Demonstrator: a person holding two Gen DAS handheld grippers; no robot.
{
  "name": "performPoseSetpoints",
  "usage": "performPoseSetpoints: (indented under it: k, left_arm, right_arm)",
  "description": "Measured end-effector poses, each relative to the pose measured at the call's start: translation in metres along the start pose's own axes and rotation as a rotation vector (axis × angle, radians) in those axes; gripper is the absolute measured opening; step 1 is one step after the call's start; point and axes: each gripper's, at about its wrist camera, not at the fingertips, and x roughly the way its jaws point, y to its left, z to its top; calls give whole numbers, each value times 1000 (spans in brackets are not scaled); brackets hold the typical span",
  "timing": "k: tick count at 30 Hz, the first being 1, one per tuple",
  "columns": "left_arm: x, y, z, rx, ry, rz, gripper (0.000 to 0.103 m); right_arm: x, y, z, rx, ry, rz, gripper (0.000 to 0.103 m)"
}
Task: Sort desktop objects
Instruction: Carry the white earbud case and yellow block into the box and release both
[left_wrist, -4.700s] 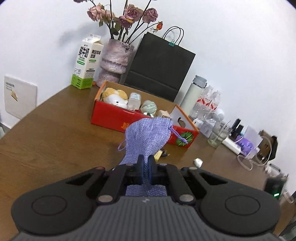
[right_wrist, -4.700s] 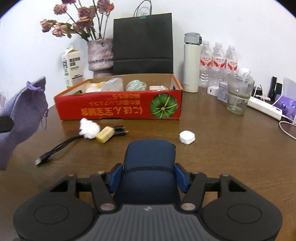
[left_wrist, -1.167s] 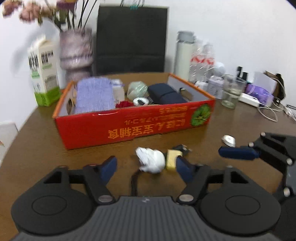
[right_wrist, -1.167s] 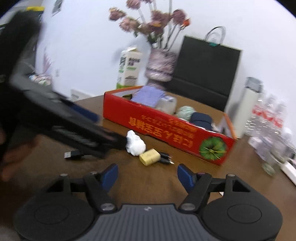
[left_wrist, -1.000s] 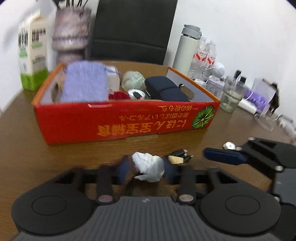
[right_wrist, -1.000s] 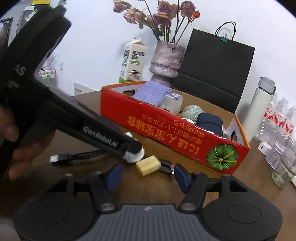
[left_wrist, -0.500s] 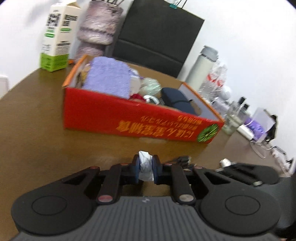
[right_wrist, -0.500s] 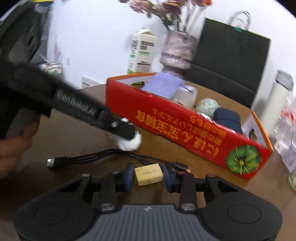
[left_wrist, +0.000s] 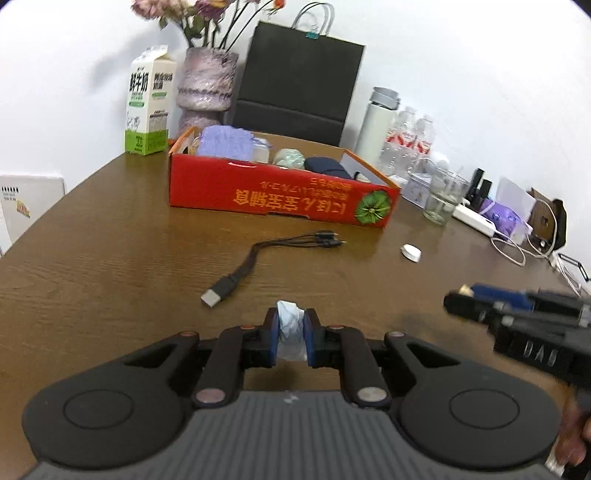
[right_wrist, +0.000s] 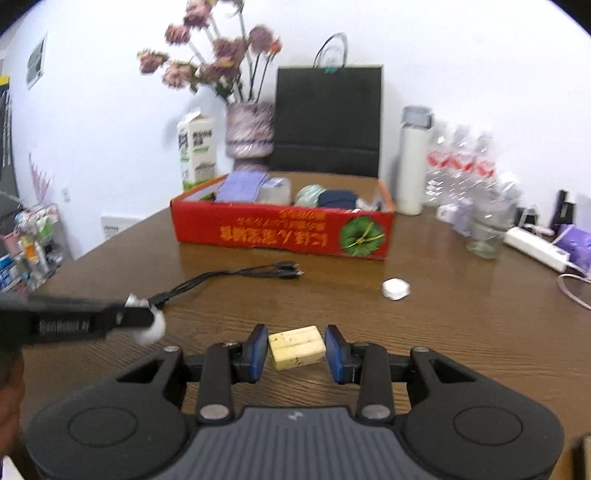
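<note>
In the left wrist view my left gripper (left_wrist: 291, 334) is shut on a crumpled white paper wad (left_wrist: 291, 323), held above the brown table (left_wrist: 110, 266). The right wrist view shows my right gripper (right_wrist: 296, 349) shut on a pale yellow block (right_wrist: 296, 346), its pads against both ends. The red cardboard box (right_wrist: 284, 230) stands beyond, holding a purple pouch (right_wrist: 242, 186), a dark blue case (right_wrist: 337, 197) and other items. A black multi-head USB cable (left_wrist: 255, 254) and a small white cap-like piece (left_wrist: 410, 252) lie in front of the box. Each gripper shows in the other's view.
Behind the box stand a milk carton (left_wrist: 149, 110), a vase of dried flowers (left_wrist: 207, 85) and a black paper bag (left_wrist: 299, 74). To the right are a white flask (left_wrist: 378, 125), water bottles (right_wrist: 458, 166), a glass (left_wrist: 441, 199), a power strip (right_wrist: 535, 245) and loose cords.
Both grippers shut on their things, the left on the wad and the right on the yellow block, then drew back from the box. The cable stays on the table.
</note>
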Motion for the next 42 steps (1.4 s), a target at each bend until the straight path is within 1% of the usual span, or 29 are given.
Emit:
performPoseSetpoints:
  k: [3, 8, 12, 15, 17, 19, 22, 24, 25, 26, 27, 28, 29, 30, 31, 32, 33, 34, 35, 36, 37, 38, 40, 41, 42]
  left_arm:
    - [-16, -8, -2, 10, -26, -1, 15]
    - [-40, -18, -1, 31, -77, -1, 15]
    - [-54, -20, 6, 41, -112, -21, 15]
    - [-55, -21, 16, 50, -129, -35, 15]
    - [-50, -20, 30, 57, -136, -58, 15]
    - [-43, -17, 55, 67, -158, -98, 15]
    - [-22, -16, 103, 109, -175, -129, 15]
    - [7, -16, 140, 125, -149, -158, 15]
    - [23, -15, 156, 114, -123, -170, 15]
    - [43, -15, 173, 103, -80, -193, 15]
    - [66, -13, 188, 93, -32, -227, 15]
    - [90, -12, 201, 71, 9, -234, 15]
    - [114, -13, 211, 71, 49, -216, 15]
    - [141, -16, 220, 83, 87, -175, 15]
    - [160, -18, 224, 81, 109, -129, 15]
    - [182, -19, 229, 92, 140, -103, 15]
    - [199, -19, 229, 88, 170, -102, 15]
    - [217, -16, 231, 48, 206, -96, 15]
    - [230, -12, 232, 19, 244, -96, 15]
    - [244, -9, 233, -1, 272, -96, 15]
    - [251, -7, 234, -16, 277, -87, 15]
    - [257, -6, 236, -23, 282, -79, 17]
    - [266, 1, 241, -56, 287, -69, 41]
    - [268, 4, 243, -61, 295, -83, 54]
    - [268, 6, 246, -56, 293, -95, 53]
  right_arm:
    - [-19, 0, 3, -4, -35, -10, 32]
    - [-45, 6, 5, -16, -80, 1, 32]
    - [-57, 6, 9, -11, -110, 15, 32]
    - [-55, 2, 13, -3, -112, 36, 32]
    - [-49, -1, 20, -2, -108, 34, 32]
    - [-42, -6, 34, -6, -117, 36, 32]
    - [-27, -20, 71, -2, -159, 57, 32]
    - [-8, -34, 106, 18, -180, 79, 32]
    - [7, -44, 126, 47, -180, 104, 32]
    - [24, -56, 143, 96, -170, 129, 32]
    - [44, -68, 158, 148, -150, 153, 32]
    - [68, -81, 173, 202, -114, 179, 32]
    - [95, -91, 187, 234, -72, 176, 32]
    - [118, -92, 197, 201, -41, 128, 32]
    - [140, -90, 206, 151, -12, 70, 32]
    - [168, -90, 214, 120, 29, 32, 32]
    - [189, -91, 219, 125, 73, 38, 32]
    - [211, -93, 222, 142, 119, 48, 32]
    - [235, -94, 224, 153, 163, 40, 32]
    - [252, -95, 223, 147, 187, 24, 32]
    - [266, -94, 221, 139, 209, 7, 32]
    - [281, -95, 217, 136, 231, -12, 32]
    - [297, -96, 211, 139, 247, -30, 33]
    - [304, -96, 210, 136, 263, -45, 34]
    - [307, -97, 210, 138, 277, -61, 39]
